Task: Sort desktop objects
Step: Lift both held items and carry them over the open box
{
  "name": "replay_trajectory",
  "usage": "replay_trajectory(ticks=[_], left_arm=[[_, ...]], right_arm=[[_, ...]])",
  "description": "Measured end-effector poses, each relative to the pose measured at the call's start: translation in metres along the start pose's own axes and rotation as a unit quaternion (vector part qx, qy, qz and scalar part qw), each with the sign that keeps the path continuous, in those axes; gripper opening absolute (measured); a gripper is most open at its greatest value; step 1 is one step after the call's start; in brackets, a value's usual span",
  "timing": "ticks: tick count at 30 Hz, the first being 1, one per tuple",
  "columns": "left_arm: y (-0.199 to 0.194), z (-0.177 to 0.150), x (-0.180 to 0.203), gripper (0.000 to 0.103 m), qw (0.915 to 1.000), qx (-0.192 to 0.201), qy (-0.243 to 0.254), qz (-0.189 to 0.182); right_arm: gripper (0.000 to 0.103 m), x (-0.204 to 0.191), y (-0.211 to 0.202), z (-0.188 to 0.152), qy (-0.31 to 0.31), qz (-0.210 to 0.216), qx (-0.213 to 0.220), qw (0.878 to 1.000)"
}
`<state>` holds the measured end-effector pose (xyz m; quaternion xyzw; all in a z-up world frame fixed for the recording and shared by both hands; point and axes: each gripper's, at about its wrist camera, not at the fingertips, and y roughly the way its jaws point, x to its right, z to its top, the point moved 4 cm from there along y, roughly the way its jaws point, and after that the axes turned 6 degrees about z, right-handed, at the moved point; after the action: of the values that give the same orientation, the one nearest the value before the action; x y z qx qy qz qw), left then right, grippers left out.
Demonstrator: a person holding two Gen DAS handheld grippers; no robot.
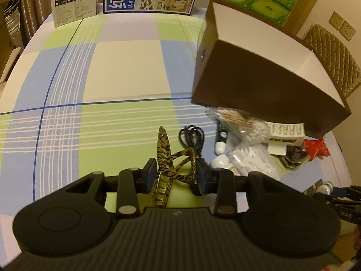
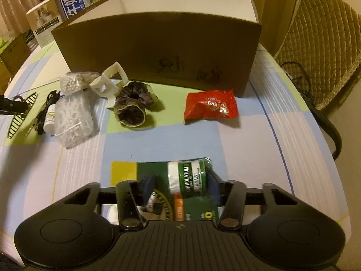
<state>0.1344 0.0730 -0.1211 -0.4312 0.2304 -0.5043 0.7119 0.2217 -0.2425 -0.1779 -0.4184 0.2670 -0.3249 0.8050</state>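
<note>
Left tool (image 1: 177,176) around tiger-striped hair claw (image 1: 168,169) (lower end hidden).

Both grippers pointing steeply down, both clamped.
Left gripper (image 1: 178,177) pinches a hair claw (image 1: 168,166); right gripper (image 2: 180,189) squeezes a lip salve pack (image 2: 180,187).

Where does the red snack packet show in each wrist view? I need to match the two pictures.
Left wrist: red snack packet at the right edge, half hidden behind the clutter, just below the brown box.
Right wrist: it lies in full view right of centre, in front of the box.
Shared landmark: the brown box.
</note>
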Motion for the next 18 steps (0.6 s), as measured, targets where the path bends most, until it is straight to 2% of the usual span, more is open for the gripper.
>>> replay_trajectory(ticks=[1, 11, 18], left_arm=[[-0.002, 0.001, 0.002, 0.032, 1.0000, 0.002, 0.001, -0.002], [-0.024, 0.016, 0.031, 0.032, 0.9991, 0.026, 0.023, -0.024], [-0.043, 0.038, 0.054, 0.032, 0.9963, 0.058, 0.042, -0.048]], right_arm=[[0.033, 0.001, 0.001, 0.000, -0.002, -0.004, 0.001, 1.000], [0.032, 0.000, -0.012, 0.007, -0.029, -0.006, 0.006, 1.000], [0.032, -0.003, -0.038, 0.030, -0.027, 0.006, 0.038, 0.999]])
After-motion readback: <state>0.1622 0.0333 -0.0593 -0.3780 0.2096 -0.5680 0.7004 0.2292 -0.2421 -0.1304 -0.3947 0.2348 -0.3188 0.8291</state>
